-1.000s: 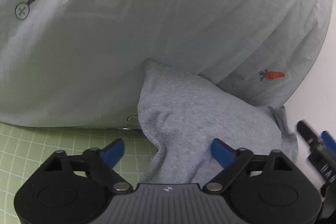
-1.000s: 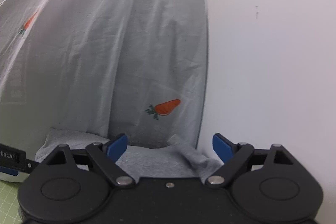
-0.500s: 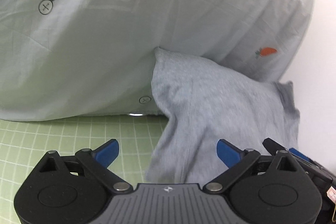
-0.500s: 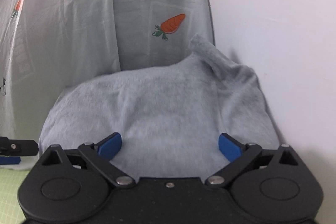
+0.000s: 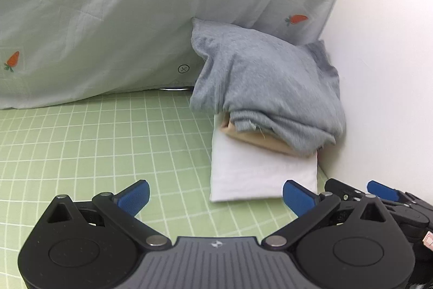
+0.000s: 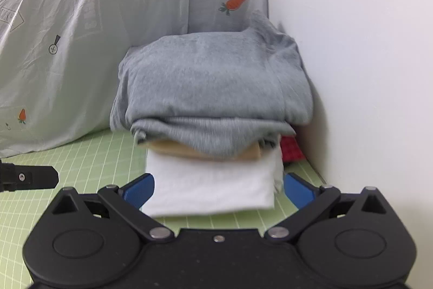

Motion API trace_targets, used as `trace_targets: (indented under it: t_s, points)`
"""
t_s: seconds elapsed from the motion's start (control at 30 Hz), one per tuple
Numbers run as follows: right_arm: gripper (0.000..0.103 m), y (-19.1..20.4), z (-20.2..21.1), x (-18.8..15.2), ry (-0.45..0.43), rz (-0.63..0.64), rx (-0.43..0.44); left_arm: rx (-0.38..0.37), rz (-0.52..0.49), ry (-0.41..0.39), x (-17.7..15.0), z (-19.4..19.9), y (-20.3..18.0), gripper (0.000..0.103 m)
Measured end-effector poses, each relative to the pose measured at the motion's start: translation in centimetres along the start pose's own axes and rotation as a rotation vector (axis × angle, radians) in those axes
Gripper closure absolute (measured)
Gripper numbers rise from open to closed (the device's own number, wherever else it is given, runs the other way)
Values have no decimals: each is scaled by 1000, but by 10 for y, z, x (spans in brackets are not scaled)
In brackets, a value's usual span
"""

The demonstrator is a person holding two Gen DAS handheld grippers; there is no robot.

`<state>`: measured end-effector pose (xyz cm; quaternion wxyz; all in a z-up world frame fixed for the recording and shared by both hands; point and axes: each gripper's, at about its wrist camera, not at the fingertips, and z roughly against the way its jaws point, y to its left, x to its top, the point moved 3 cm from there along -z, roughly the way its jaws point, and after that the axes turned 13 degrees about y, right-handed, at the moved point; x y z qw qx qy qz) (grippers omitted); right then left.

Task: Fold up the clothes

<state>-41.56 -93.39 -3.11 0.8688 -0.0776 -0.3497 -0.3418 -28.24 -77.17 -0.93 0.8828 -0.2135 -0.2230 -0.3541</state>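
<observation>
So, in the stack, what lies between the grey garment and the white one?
A folded beige garment lies between the grey garment and the white one; both wrist views show it.

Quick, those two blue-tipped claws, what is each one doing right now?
Left gripper: open, jaws just widened, holding nothing.
Right gripper: open, jaws just widened, empty, in front of the folded white cloth.

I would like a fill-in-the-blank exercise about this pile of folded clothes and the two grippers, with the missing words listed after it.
1. The top garment of the pile is the ____ one.
2. The white garment lies at the ____ of the pile.
3. Between them lies a ____ garment.
4. The jaws of the left gripper and the right gripper are ____ and hold nothing.

Missing words: grey; bottom; beige; open
</observation>
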Motion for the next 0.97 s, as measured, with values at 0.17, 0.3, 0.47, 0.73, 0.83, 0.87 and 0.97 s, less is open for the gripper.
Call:
trace_targets:
  t_s: [0.17,0.3,0.47,0.73,0.83,0.87,0.97]
  points:
    - [0,5,33,-39,15,-38,-5,0,-63,6,-33,18,-3,0]
    - [0,7,47,-60,40,-38,-15,18,-74,33,-51,19,-5,0]
    - [0,7,58,-69,34,-38,-24,47,-112,27,-61,24,-9,0]
    - [0,5,67,-76,30,-51,-43,13,-148,22,-66,31,-15,0]
    - [0,5,68,-76,27,-54,-48,8,-156,26,-66,31,-16,0]
    - [0,4,69,-77,27,-55,-50,4,-158,27,-67,31,-17,0]
    - [0,4,70,-77,25,-59,-55,-1,-163,26,-66,31,-18,0]
